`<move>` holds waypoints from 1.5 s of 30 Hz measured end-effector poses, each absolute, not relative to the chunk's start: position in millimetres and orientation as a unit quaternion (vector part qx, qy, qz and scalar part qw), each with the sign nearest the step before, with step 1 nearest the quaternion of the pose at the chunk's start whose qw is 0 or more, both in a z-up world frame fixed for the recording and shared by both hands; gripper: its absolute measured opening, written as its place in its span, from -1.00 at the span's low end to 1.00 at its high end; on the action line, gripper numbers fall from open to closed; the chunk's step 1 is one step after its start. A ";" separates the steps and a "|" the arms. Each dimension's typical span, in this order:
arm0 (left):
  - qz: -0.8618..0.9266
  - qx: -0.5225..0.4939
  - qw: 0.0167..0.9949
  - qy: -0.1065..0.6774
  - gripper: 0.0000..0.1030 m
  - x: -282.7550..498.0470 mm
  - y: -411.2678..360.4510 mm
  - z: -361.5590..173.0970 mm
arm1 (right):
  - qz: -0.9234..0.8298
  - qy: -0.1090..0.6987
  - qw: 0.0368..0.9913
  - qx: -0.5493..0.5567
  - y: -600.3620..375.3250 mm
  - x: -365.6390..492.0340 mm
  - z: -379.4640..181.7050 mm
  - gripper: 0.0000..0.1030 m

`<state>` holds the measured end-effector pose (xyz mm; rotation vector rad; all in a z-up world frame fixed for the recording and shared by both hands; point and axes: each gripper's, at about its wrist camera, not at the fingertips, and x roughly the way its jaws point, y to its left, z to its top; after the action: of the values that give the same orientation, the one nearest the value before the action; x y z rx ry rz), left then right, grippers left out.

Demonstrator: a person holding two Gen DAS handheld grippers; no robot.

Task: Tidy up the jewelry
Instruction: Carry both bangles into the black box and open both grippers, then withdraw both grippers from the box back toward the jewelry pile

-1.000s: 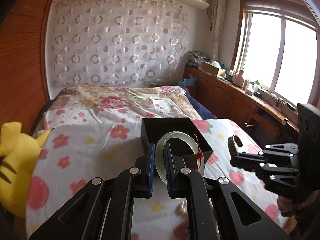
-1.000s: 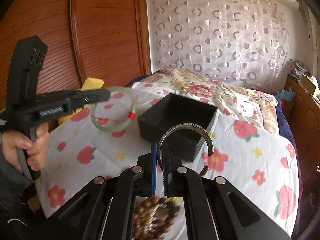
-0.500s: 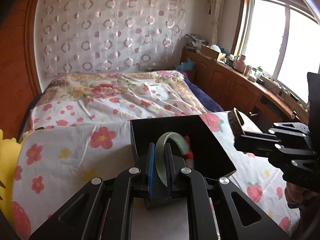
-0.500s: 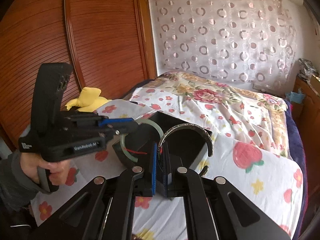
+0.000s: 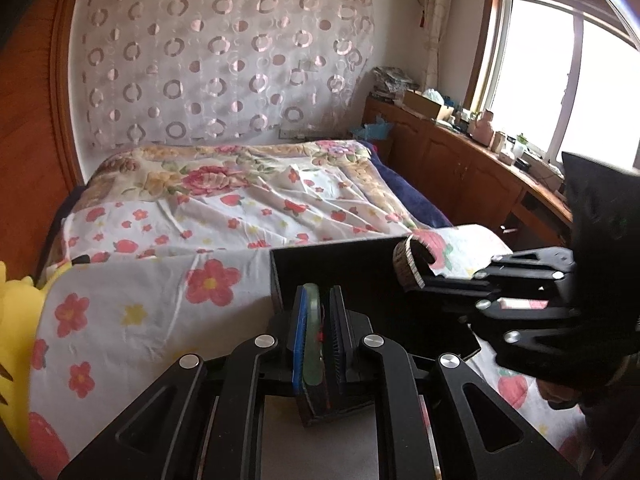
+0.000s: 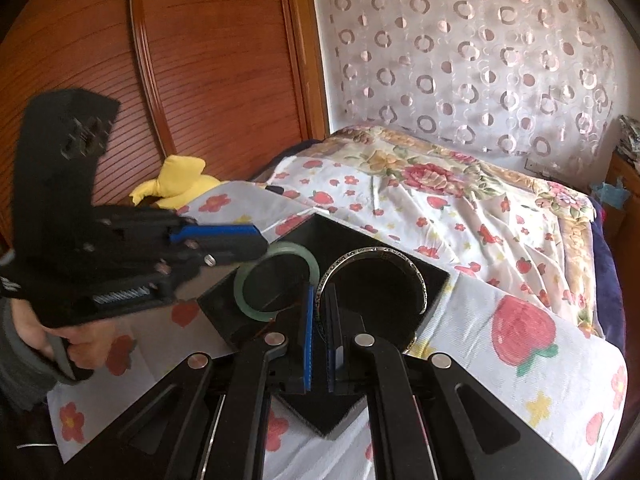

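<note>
Left tongs (image 6: 262, 246) clenched on pale green bangle (image 6: 276, 280), pinched at rim, ring hanging over near-left corner of open black box (image 6: 436, 276). In left wrist view, bangle edge-on between blue pads (image 5: 299, 340), red thread visible low on it. Right tongs (image 6: 319, 308) clenched on silver cuff bracelet (image 6: 400, 260), gripped at one end, open arc standing upright over box interior, engraved band facing up. In left wrist view, right tongs reaching in from right, cuff at box's far-right rim. Box sitting on bed (image 6: 480, 208), on white sheet with red flowers and strawberries. Bare hand (image 6: 80, 344) with grey sleeve on left grip handle. Yellow plush toy (image 6: 180, 180) beside bed near wooden wardrobe (image 6: 200, 60). Both bracelets held above box, apart from each other.
</note>
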<state>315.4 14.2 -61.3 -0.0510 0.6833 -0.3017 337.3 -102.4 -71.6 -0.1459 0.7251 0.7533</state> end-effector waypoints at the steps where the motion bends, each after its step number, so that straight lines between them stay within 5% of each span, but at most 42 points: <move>1: -0.145 -0.026 0.932 0.332 -0.80 315.3 15.8 -59.0 | 0.360 0.348 0.863 -0.070 -101.3 338.5 -73.1 -0.88; 10: -0.126 -0.031 0.939 0.318 -0.61 302.7 34.1 -48.7 | 0.347 0.368 0.858 -0.087 -88.4 350.8 -84.6 -0.76; 35: -0.105 -0.027 0.942 0.317 0.51 195.8 35.6 -61.4 | 0.288 0.363 0.884 -0.061 -149.4 230.4 -72.4 -0.68; 45: -0.108 -0.026 0.940 0.324 0.52 145.8 25.3 -78.0 | 0.265 0.411 0.872 -0.043 -162.9 187.5 -109.9 -0.68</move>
<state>145.8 25.3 -78.0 -0.0535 0.6606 -0.2212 187.5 -162.9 -109.9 -0.0890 0.8584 0.5530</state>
